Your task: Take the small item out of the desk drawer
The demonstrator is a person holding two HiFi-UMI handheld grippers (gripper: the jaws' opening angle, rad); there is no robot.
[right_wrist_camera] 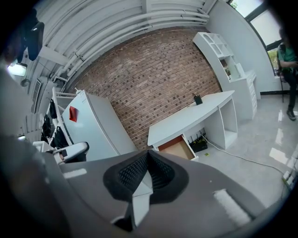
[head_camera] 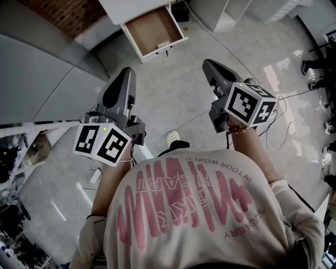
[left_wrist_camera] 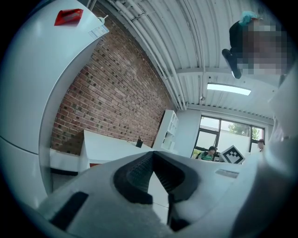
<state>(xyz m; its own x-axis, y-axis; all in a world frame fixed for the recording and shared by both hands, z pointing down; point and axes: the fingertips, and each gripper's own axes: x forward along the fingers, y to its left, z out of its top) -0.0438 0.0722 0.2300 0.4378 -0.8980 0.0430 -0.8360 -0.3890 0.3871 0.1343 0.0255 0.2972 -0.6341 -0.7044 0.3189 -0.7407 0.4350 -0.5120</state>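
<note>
The white desk (head_camera: 137,7) stands at the far end of the floor with its drawer (head_camera: 153,30) pulled open. The drawer's brown bottom shows, and a small pale item (head_camera: 164,45) lies by its front wall. Both grippers hang in the air near my body, well short of the drawer. The left gripper (head_camera: 124,73) points towards the desk; its jaws meet at the tips with nothing between them (left_wrist_camera: 152,155). The right gripper (head_camera: 209,64) is likewise shut and empty (right_wrist_camera: 148,155). In the right gripper view the desk (right_wrist_camera: 191,116) and open drawer (right_wrist_camera: 178,148) lie straight ahead.
A large white rounded cabinet (head_camera: 37,79) stands at the left. Cables (head_camera: 283,97) run over the grey tiled floor at the right. A white shelf unit (right_wrist_camera: 228,65) stands beside the desk against the brick wall. A seated person (left_wrist_camera: 209,152) is far off by the windows.
</note>
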